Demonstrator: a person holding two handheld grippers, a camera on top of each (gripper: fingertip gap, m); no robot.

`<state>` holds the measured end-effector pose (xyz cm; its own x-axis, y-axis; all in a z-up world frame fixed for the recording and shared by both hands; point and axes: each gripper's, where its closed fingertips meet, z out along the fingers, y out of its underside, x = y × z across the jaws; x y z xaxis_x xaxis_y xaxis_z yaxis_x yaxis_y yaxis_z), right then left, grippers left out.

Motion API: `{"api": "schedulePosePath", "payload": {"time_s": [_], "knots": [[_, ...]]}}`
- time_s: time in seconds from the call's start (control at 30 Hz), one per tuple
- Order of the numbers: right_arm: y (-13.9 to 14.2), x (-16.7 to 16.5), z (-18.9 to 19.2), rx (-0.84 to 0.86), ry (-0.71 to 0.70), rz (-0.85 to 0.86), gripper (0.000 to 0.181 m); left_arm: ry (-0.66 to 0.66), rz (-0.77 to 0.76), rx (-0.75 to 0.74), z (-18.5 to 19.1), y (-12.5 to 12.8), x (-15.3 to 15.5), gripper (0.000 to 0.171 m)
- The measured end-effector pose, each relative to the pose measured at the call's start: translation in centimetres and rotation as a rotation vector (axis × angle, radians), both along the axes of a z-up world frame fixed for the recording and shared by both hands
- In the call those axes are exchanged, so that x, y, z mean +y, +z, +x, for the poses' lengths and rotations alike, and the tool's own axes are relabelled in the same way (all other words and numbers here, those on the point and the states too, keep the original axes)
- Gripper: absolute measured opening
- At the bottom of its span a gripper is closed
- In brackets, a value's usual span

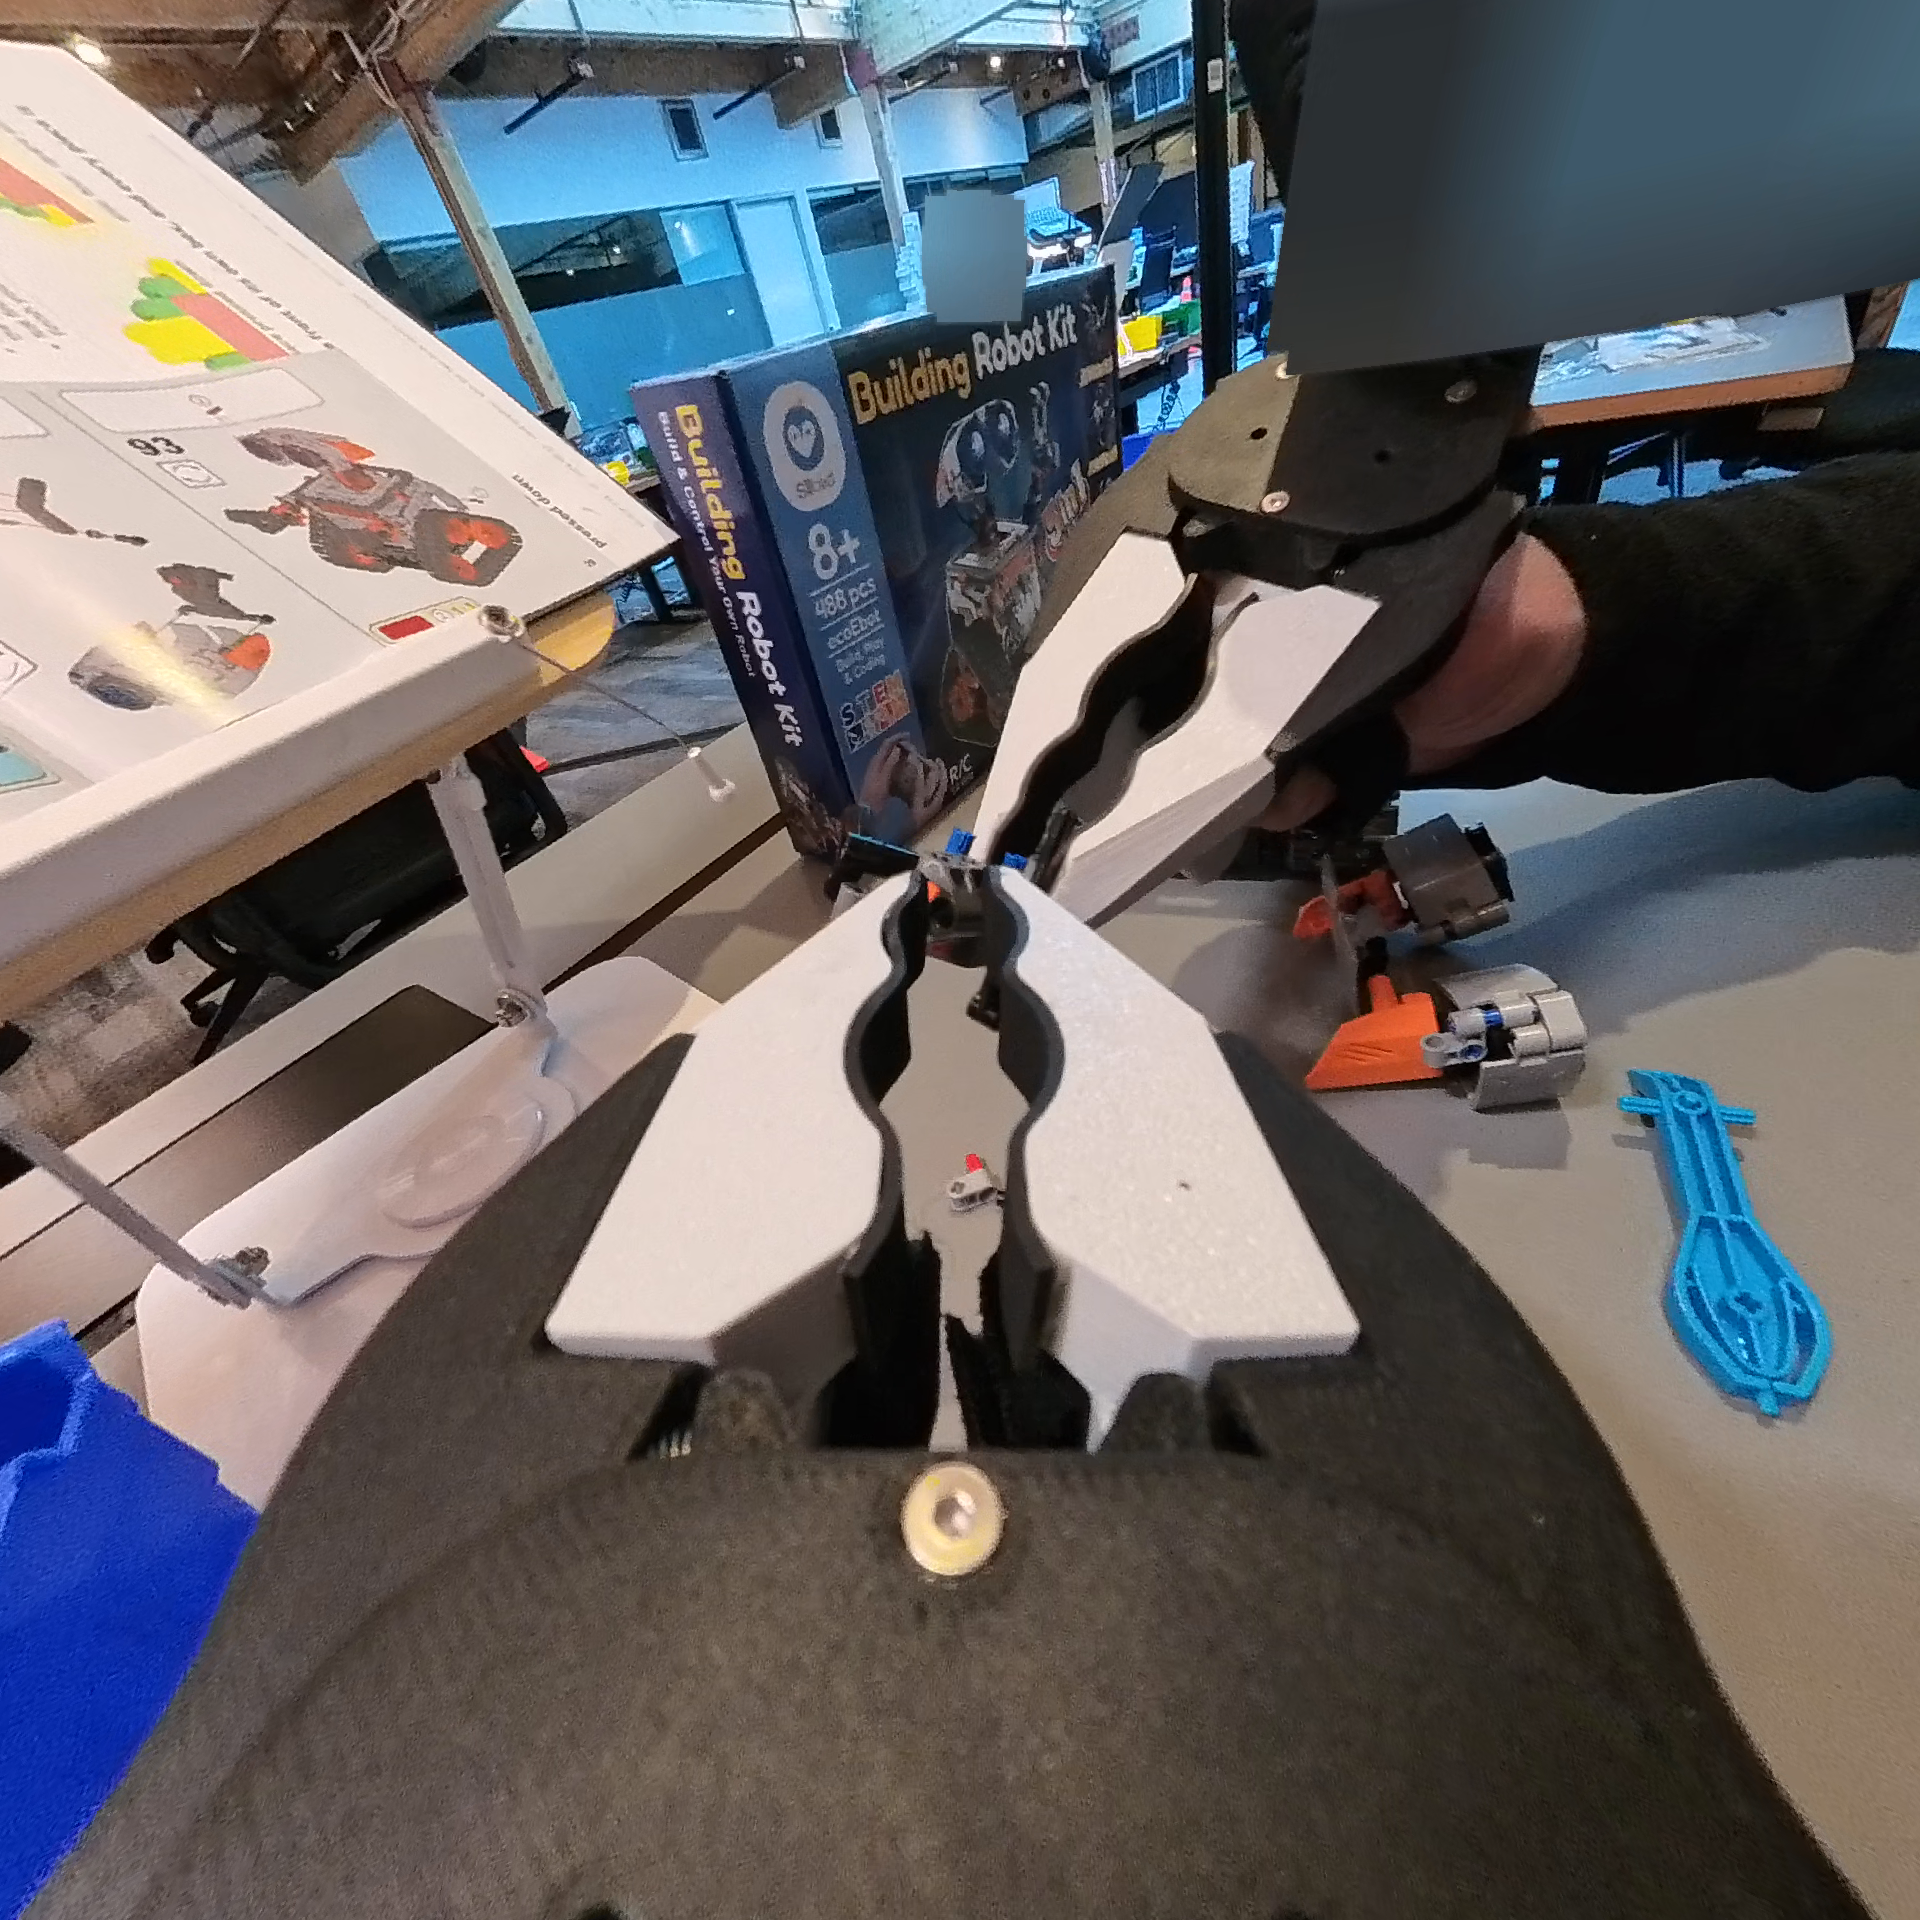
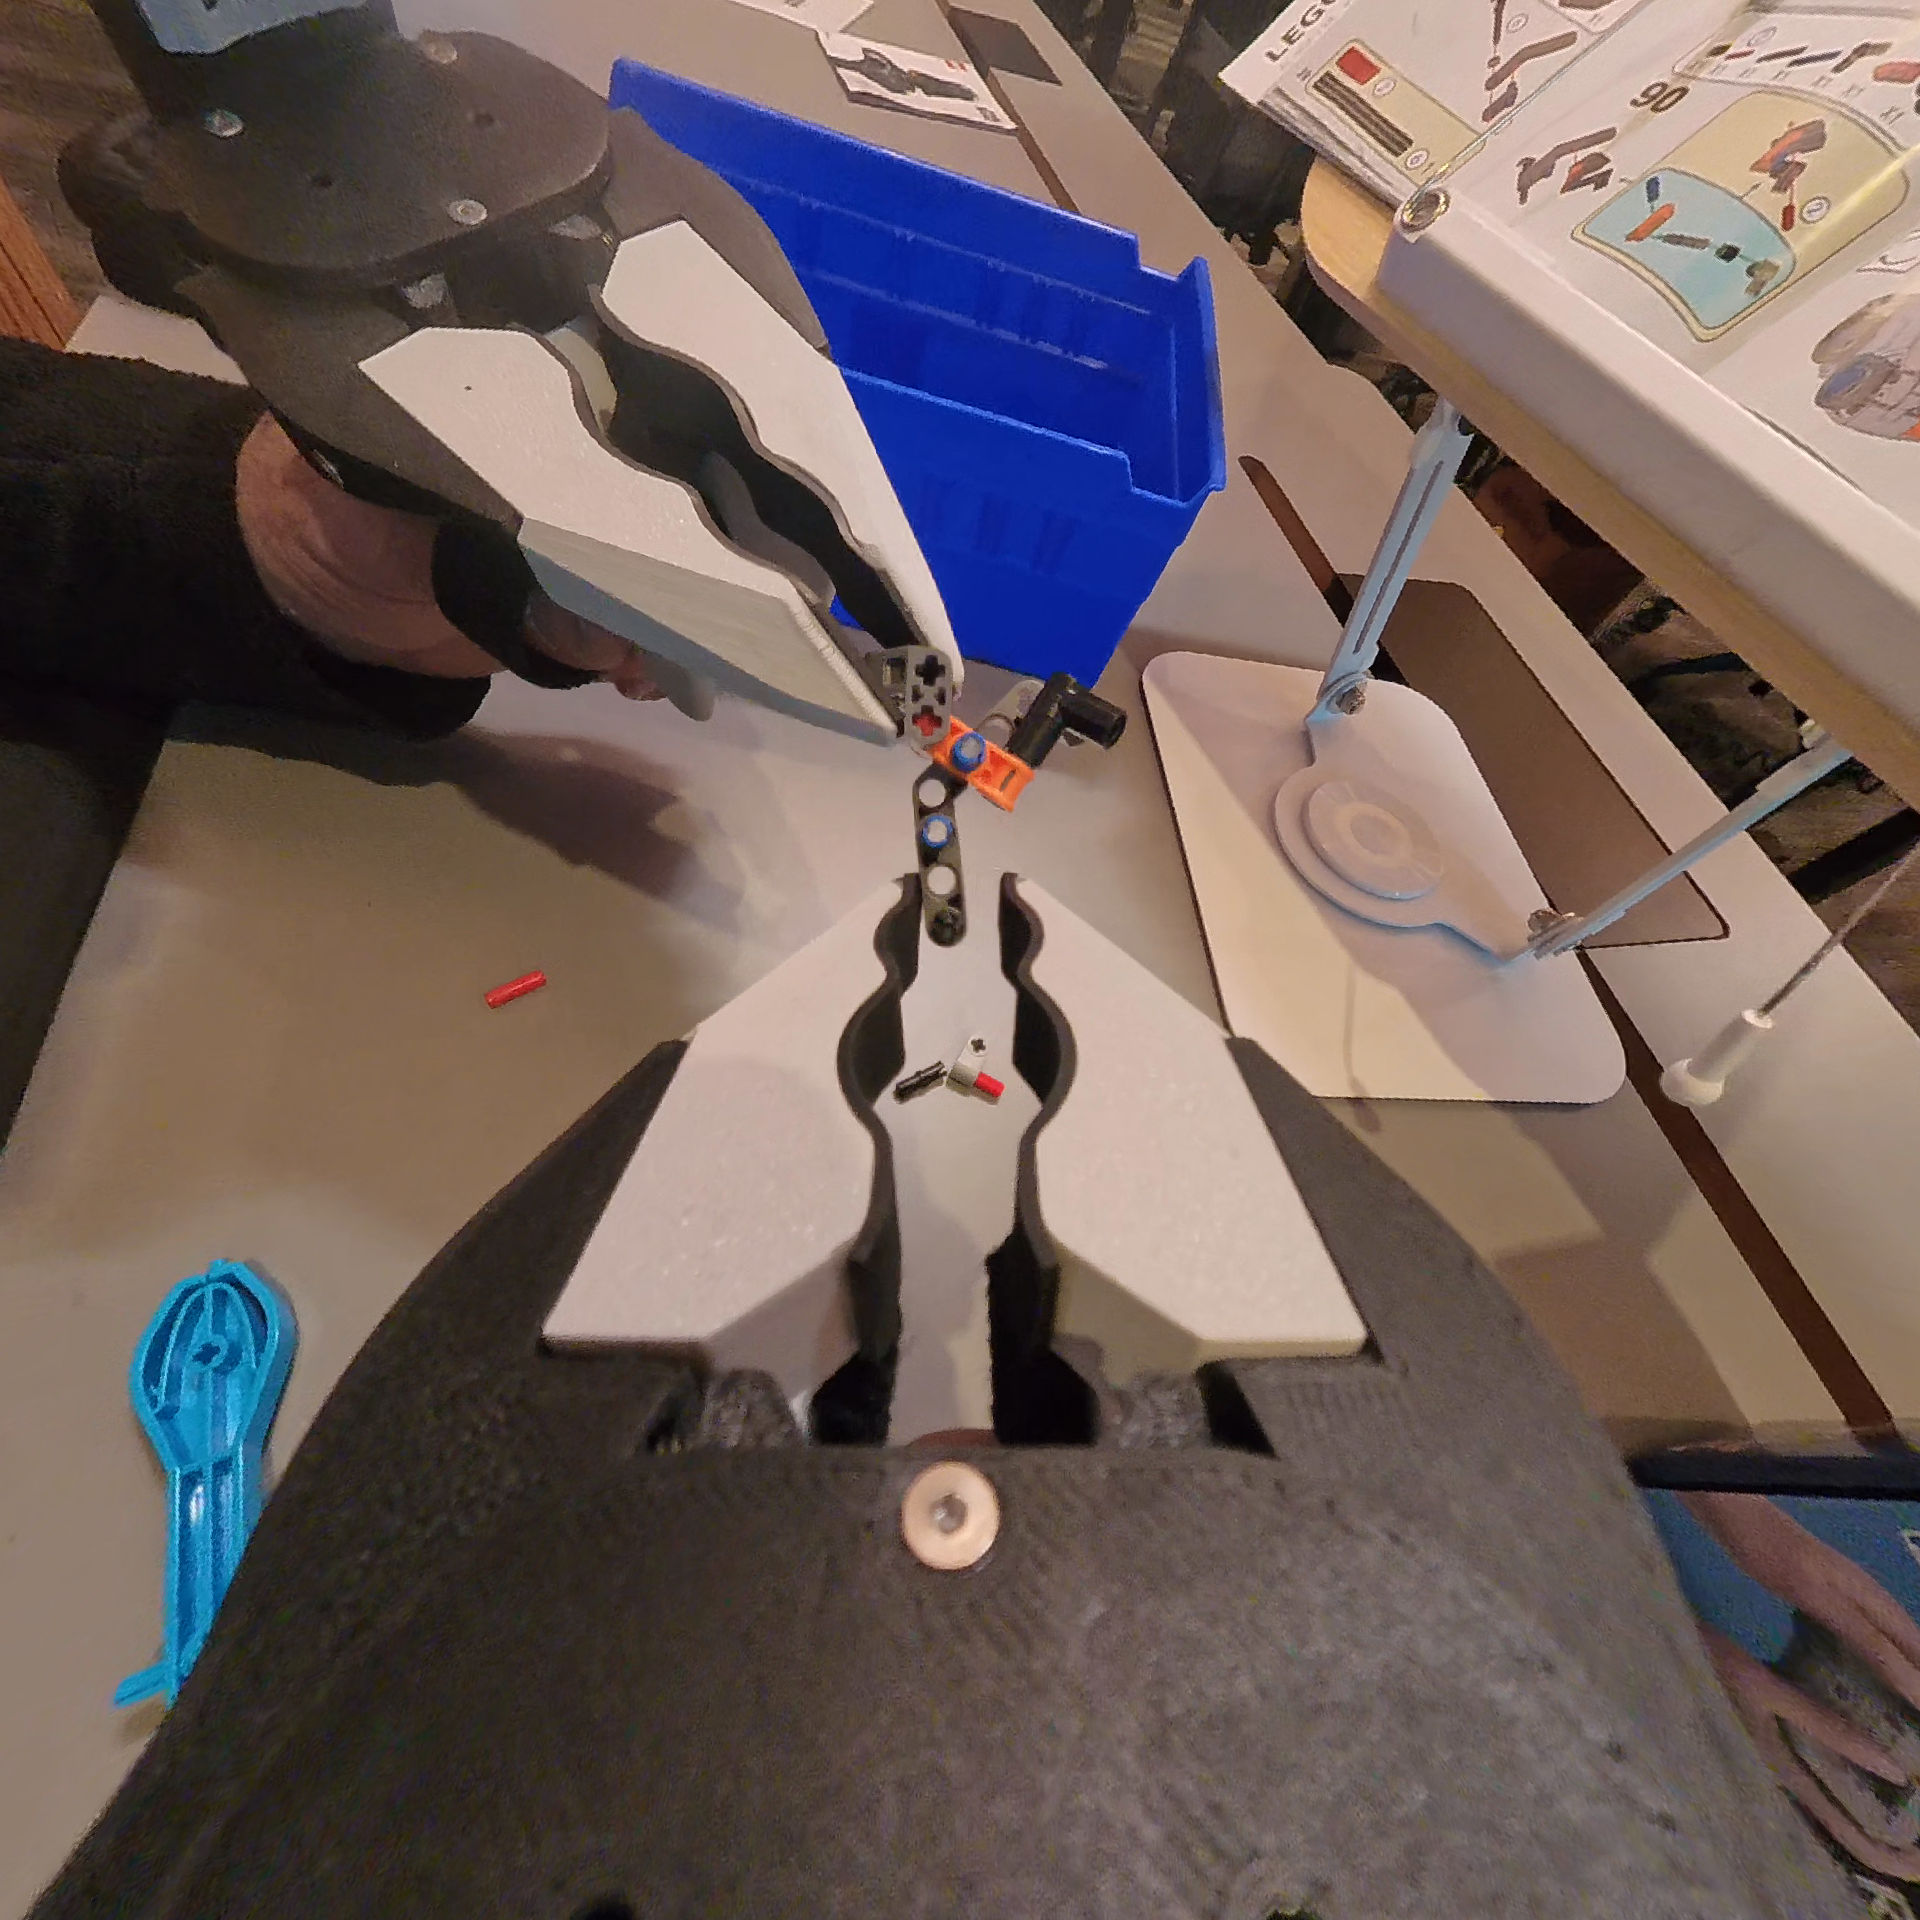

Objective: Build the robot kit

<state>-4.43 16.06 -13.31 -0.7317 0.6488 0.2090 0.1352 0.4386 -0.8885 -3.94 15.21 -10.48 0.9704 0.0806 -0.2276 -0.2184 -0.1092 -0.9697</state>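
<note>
A small brick assembly (image 2: 940,800) is held in the air between both grippers: a black holed beam with blue pins, an orange connector, a grey cross-hole piece and a black angled connector. My left gripper (image 1: 954,891) is shut on its grey end; it shows from the upper left in the right wrist view (image 2: 914,698). My right gripper (image 2: 958,902) is shut on the beam's lower end; it comes in from the upper right in the left wrist view (image 1: 1023,844). A person's gloved hand (image 1: 1486,665) holds it. The assembly (image 1: 951,883) is mostly hidden by fingertips there.
On the grey table lie a small grey, red and black piece (image 2: 961,1075), a red pin (image 2: 514,987), a light blue brick separator (image 1: 1735,1247) and orange-grey sub-assemblies (image 1: 1455,1018). A blue bin (image 2: 1018,364), a booklet on a stand (image 1: 208,416) and a kit box (image 1: 914,582) stand around. My left and right fingertips are right by each other. Both grippers' tips are roughly 20 cm from the light blue brick separator (image 1: 1735,1247). The right camera catches it too, in the right wrist view (image 2: 201,1428).
</note>
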Motion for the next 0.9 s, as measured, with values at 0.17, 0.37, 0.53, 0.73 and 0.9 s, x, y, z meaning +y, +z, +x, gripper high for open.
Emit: {"api": "schedulePosePath", "payload": {"time_s": [0.17, 0.37, 0.53, 0.73, 0.9], "knots": [[0.2, 0.1, -0.1, -0.003, -0.009, -0.011, 0.018, 0.007, 0.018, -0.026, -0.4, 0.2, -0.2, 0.009], [0.0, 0.0, 0.0, -0.013, 0.000, -0.009, 0.019, 0.013, 0.025, -0.032, -0.6, 0.3, -0.3, 0.008], [0.0, -0.1, 0.2, -0.011, 0.008, -0.003, 0.006, 0.012, 0.027, -0.035, -0.6, 0.3, -0.3, 0.009], [1.4, -0.1, 0.3, -0.056, 0.022, -0.172, 0.006, 0.006, 0.070, -0.065, -0.8, 0.9, -0.5, 0.011], [3.1, 0.6, 0.1, -0.119, 0.029, -0.410, 0.005, 0.013, 0.072, -0.066, -0.9, 1.0, -0.5, 0.021]]}}
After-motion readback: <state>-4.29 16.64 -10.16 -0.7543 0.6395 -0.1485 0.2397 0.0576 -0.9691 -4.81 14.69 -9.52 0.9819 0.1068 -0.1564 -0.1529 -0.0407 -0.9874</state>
